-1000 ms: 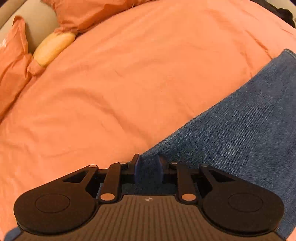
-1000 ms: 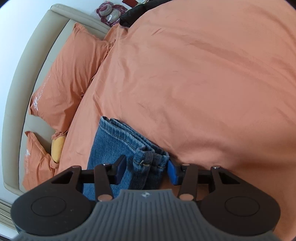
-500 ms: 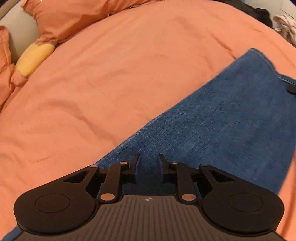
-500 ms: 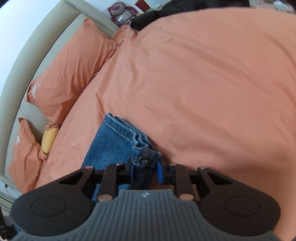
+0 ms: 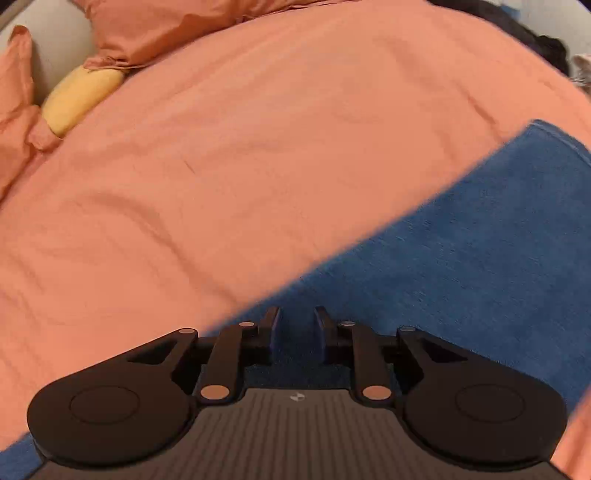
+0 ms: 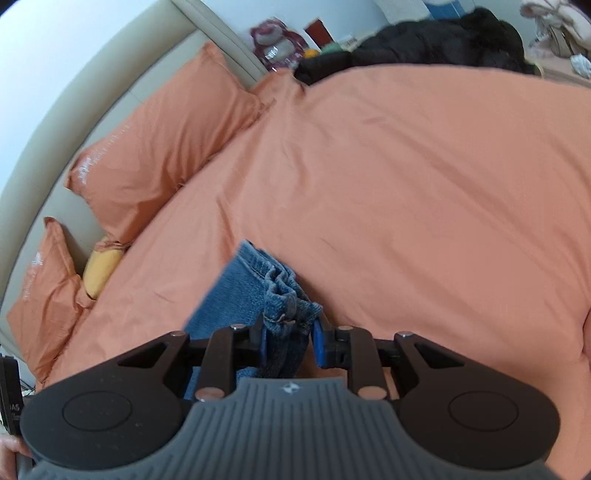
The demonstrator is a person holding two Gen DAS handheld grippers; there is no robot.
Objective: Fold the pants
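Jeans [image 5: 461, 266] lie on the bed [image 5: 258, 166]; right gripper [image 6: 288, 341] pinches the bunched hem, left gripper [image 5: 295, 328] clamps the denim edge. Risk: thick hem slips out (bulky seams), collapsing the fold.

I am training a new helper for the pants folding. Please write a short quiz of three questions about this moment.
1. True or false: the right gripper is shut on the jeans.
2. What colour is the duvet?
3. What does the left gripper hold? A) pillow B) jeans C) nothing

Key: 1 true; 2 orange; 3 B
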